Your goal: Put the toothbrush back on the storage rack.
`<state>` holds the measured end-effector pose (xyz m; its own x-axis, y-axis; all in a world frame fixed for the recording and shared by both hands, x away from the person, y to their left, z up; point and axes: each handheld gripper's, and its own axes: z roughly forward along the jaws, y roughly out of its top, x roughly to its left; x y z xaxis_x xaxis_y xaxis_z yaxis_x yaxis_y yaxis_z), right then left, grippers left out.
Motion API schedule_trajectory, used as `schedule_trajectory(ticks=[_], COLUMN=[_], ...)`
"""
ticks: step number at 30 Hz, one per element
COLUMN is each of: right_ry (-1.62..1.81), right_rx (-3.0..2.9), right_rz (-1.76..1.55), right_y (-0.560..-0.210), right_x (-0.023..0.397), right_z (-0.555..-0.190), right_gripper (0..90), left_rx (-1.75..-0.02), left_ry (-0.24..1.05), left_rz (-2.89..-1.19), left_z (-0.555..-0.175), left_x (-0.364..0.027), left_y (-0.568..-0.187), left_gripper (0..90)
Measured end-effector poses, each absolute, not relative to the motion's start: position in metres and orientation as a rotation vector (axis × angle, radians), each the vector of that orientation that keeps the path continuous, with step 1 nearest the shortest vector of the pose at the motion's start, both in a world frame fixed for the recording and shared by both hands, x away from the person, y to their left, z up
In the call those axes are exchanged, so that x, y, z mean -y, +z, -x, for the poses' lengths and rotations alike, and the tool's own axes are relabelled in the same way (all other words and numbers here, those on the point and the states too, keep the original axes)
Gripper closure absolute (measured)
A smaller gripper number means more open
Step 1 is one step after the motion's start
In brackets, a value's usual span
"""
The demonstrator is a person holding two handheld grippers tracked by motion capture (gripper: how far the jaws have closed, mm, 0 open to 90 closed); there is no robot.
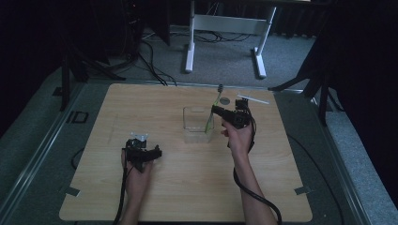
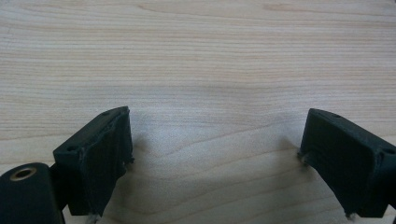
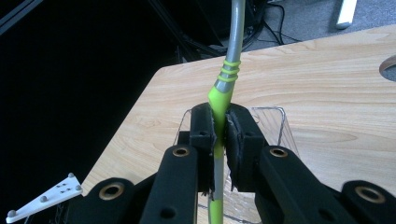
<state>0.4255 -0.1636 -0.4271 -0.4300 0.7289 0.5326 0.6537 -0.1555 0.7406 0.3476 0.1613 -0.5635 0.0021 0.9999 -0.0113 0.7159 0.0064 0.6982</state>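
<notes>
Right gripper view: toothbrush [image 3: 223, 88] clamped between the right gripper [image 3: 219, 128] jaws, tilted over the clear box [image 3: 280, 122] — its lower end inside. Best lowered straight, clear of the wall, before letting go. Left gripper [image 2: 215, 154] rests wide, empty, on the table [image 2: 196, 56].

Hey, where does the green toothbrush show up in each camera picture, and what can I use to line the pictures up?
High view: the toothbrush stands tilted right of centre, lower end in the clear container, clamped by the right gripper.
Left gripper view: bare wooden table between open jaws.
Right gripper view: toothbrush centre, rising between the shut jaws.
Shared landmark: the wooden table.
</notes>
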Motion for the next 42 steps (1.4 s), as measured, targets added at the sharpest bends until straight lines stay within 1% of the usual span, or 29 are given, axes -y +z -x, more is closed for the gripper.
schedule_trajectory(ticks=[42], right_ry=[1.697], right_rx=[-1.911], right_rz=[-1.647], right_y=[-0.437], right_x=[0.16], right_z=[-0.436], right_gripper=[81.8], left_rx=[-1.767], left_ry=[0.709], left_rz=[-1.761], left_z=[-0.348], left_x=[-0.161], left_y=[-0.564], left_gripper=[9.5])
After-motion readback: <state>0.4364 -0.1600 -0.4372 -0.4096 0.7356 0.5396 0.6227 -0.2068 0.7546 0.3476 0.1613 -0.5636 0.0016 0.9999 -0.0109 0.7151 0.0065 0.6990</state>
